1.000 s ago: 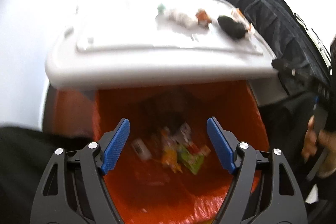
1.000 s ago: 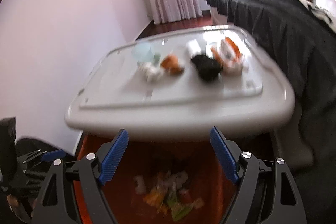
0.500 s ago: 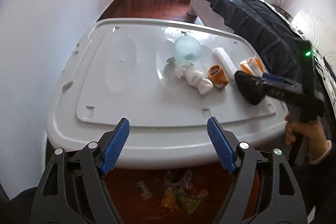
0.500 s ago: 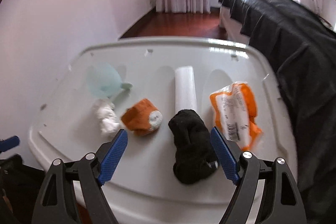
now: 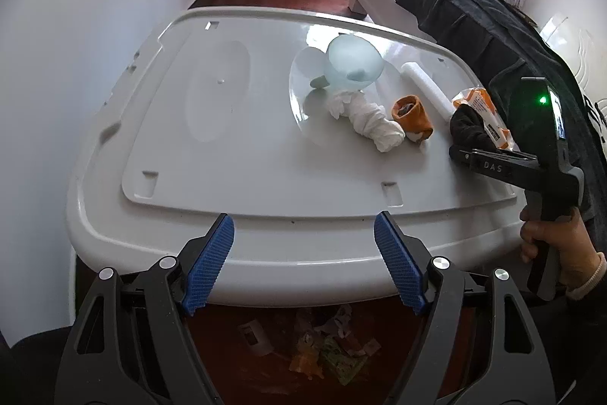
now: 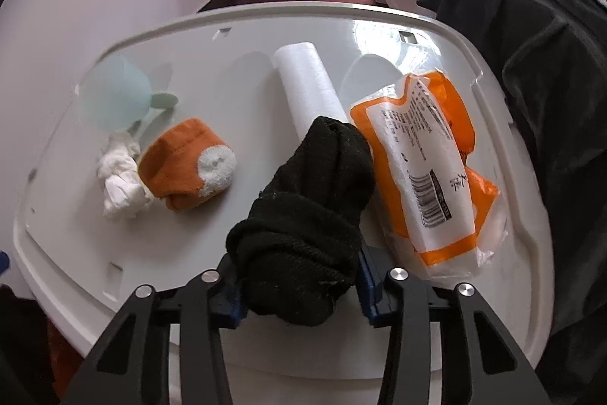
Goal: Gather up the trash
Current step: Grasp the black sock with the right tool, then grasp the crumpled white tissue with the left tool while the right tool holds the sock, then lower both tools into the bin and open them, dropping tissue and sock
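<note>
A rolled black sock (image 6: 303,215) lies near the front of the white plastic lid (image 6: 242,25), and my right gripper (image 6: 299,276) is closing its jaws on it, blue pads pressed against both sides. The left wrist view shows that gripper (image 5: 466,154) at the lid's right edge with the black sock (image 5: 466,128) at its tips. Beside the sock lie an orange-and-white wrapper (image 6: 425,169), a white foam roll (image 6: 307,86), an orange sock (image 6: 186,162), a crumpled white tissue (image 6: 121,181) and a pale green cup (image 6: 114,97). My left gripper (image 5: 301,226) hangs open and empty over the lid's near edge.
Below the lid's front edge an orange-lined bin (image 5: 227,329) holds several wrappers and scraps (image 5: 322,352). A bed with a dark cover (image 6: 531,25) runs close along the lid's right side. A white wall (image 5: 76,25) stands to the left. A hand (image 5: 554,245) grips the right tool.
Both grippers moved from over the bin up to the lid. The right gripper, open half a second ago, has closed around the black sock. The left gripper stays open.
</note>
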`<state>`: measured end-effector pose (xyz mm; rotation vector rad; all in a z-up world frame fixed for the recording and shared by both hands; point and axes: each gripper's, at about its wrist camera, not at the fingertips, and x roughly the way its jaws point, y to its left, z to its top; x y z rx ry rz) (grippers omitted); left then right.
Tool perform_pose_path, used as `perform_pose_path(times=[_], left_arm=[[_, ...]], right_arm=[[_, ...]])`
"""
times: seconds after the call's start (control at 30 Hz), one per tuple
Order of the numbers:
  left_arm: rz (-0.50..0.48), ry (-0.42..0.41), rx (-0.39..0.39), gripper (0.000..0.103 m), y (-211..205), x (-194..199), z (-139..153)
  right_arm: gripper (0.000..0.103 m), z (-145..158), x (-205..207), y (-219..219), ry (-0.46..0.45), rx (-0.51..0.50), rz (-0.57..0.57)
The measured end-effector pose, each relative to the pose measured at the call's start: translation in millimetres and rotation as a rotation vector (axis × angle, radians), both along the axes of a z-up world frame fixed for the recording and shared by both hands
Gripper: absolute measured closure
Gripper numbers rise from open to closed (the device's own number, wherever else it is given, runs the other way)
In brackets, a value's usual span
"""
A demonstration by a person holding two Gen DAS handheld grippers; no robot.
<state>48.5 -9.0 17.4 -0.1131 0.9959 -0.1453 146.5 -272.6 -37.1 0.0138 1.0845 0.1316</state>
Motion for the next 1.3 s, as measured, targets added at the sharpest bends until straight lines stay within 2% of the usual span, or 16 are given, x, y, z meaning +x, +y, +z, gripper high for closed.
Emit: perform_pose_path(times=[0.17,0.27,0.37,0.5,0.57,0.63,0.73,0.87,0.97,1.03,1.07,1.13,1.17,1.3], left_arm=[[-0.004,-0.010,0.024,0.028,-9,3,5],[-0.005,-0.006,0.008,0.028,-15,8,5],[-0.017,-0.009,-0.011,0.028,-28,19,3],[-0.017,-0.014,-0.021,0.028,-52,40,-6],[0.006,-0.026,-0.035,0.028,-62,53,-11],[0.055,-0.032,-0.058,0.028,-69,69,-17],[0.138,-0.047,-0.092,0.028,-70,89,-24],[0.185,-0.039,-0.090,0.028,-74,110,-36],[0.179,-0.034,-0.025,0.028,-80,122,-47],[0.174,-0.029,0.052,0.029,-84,126,-54],[0.176,-0.025,0.078,0.039,-84,127,-57],[0.164,-0.037,0.077,0.065,-80,123,-59],[0.145,-0.043,0.056,0.071,-78,121,-58],[0.130,-0.048,0.079,0.072,-72,115,-57]], right_arm=[[0.062,13,-6,-10,-0.018,0.093,-0.030],[0.062,34,-23,-16,-0.049,0.193,-0.040],[0.062,68,-54,-18,-0.146,0.301,-0.029],[0.062,99,-84,-27,-0.301,0.274,-0.053],[0.061,105,-87,-34,-0.330,0.279,-0.071],[0.061,108,-84,-43,-0.333,0.298,-0.092],[0.061,106,-81,-54,-0.308,0.380,-0.116],[0.061,104,-82,-55,-0.293,0.417,-0.112],[0.061,106,-81,-51,-0.295,0.418,-0.098],[0.061,106,-79,-48,-0.293,0.419,-0.095],[0.061,105,-78,-48,-0.291,0.420,-0.095],[0.061,103,-75,-47,-0.283,0.424,-0.096],[0.061,102,-74,-47,-0.281,0.426,-0.098],[0.061,100,-71,-43,-0.278,0.408,-0.095]])
